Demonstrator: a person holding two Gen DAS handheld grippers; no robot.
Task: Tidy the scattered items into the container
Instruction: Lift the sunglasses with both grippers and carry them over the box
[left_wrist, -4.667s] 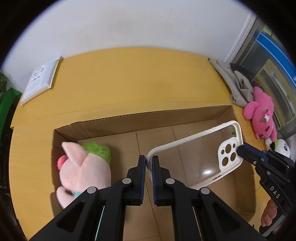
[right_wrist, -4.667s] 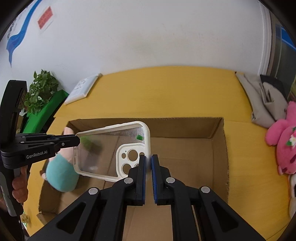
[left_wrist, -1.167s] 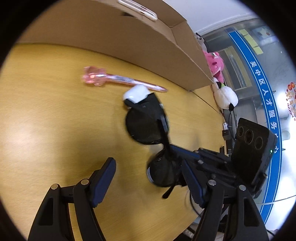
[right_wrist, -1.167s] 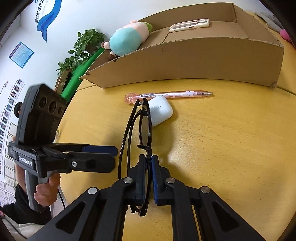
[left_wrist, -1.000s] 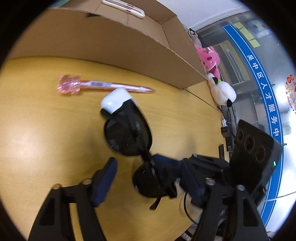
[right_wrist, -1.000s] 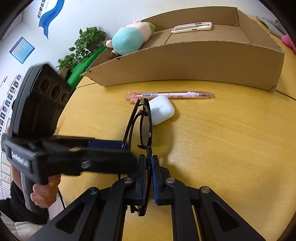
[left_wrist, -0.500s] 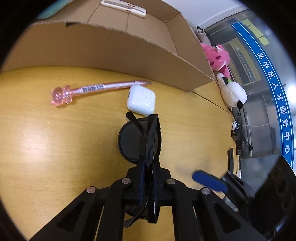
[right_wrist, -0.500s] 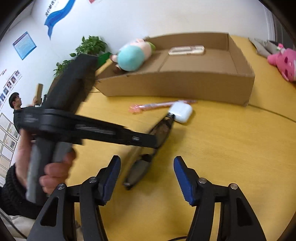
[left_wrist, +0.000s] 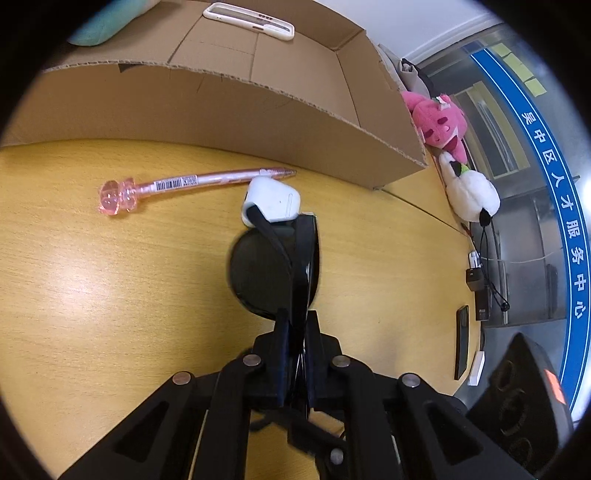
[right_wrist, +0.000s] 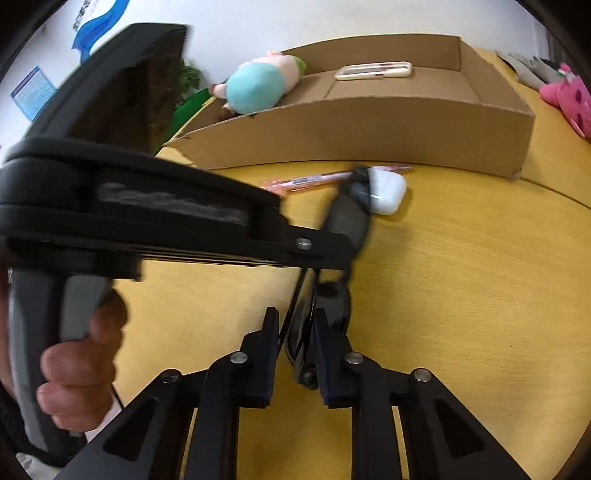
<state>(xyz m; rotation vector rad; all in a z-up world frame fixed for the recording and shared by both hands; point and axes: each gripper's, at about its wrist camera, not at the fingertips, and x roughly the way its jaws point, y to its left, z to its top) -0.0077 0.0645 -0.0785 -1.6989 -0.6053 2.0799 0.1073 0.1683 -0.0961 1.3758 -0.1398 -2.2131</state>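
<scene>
Both tools on sunglasses (left_wrist: 275, 275)

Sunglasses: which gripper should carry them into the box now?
Left. The left gripper is shut on the sunglasses, clear of the table. The right gripper straddles them with gaps showing beside its fingers. The cardboard box lies straight ahead.

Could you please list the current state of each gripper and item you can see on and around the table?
left gripper: shut on the sunglasses.
right gripper: fingers around the sunglasses with a gap, closure unclear.
sunglasses: folded, on edge.
earbud case: lid closed, on the table.
pink pen: lying flat beside the box.
cardboard box: open-topped.
phone case: inside the box.
plush toy: inside the box.
</scene>
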